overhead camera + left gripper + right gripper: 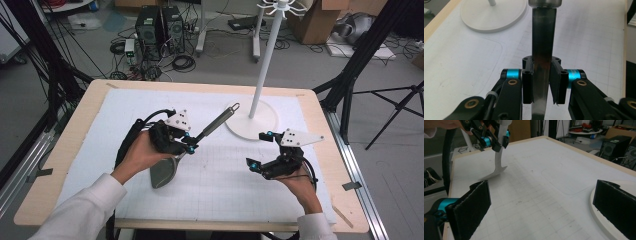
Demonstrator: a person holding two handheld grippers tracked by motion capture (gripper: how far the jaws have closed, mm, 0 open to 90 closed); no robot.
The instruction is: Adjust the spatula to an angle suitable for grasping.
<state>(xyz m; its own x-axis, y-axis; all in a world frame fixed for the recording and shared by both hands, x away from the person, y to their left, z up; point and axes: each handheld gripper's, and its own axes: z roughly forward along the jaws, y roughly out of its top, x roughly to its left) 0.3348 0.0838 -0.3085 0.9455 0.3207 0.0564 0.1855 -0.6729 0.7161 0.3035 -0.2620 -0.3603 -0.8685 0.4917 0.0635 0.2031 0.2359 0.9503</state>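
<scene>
A metal spatula (215, 125) lies slanted over the white mat, its flat blade (162, 172) low toward me and its looped handle end pointing at the stand. My left gripper (189, 145) is shut on the spatula's thin neck; in the left gripper view the pads (556, 85) press both sides of the shiny strip (543, 50). My right gripper (258, 150) hovers to the right, open and holding nothing, its pads (471, 205) far apart. The right gripper view looks across to the left gripper (495, 140) with the spatula blade (497, 167) hanging tip-down on the mat.
A white hanger stand with a round base (251, 124) and a tall pole (267, 60) stands at the table's back right. The white gridded mat (215, 185) covers the wooden table (75, 130). Computers, cables and black frame legs surround the table.
</scene>
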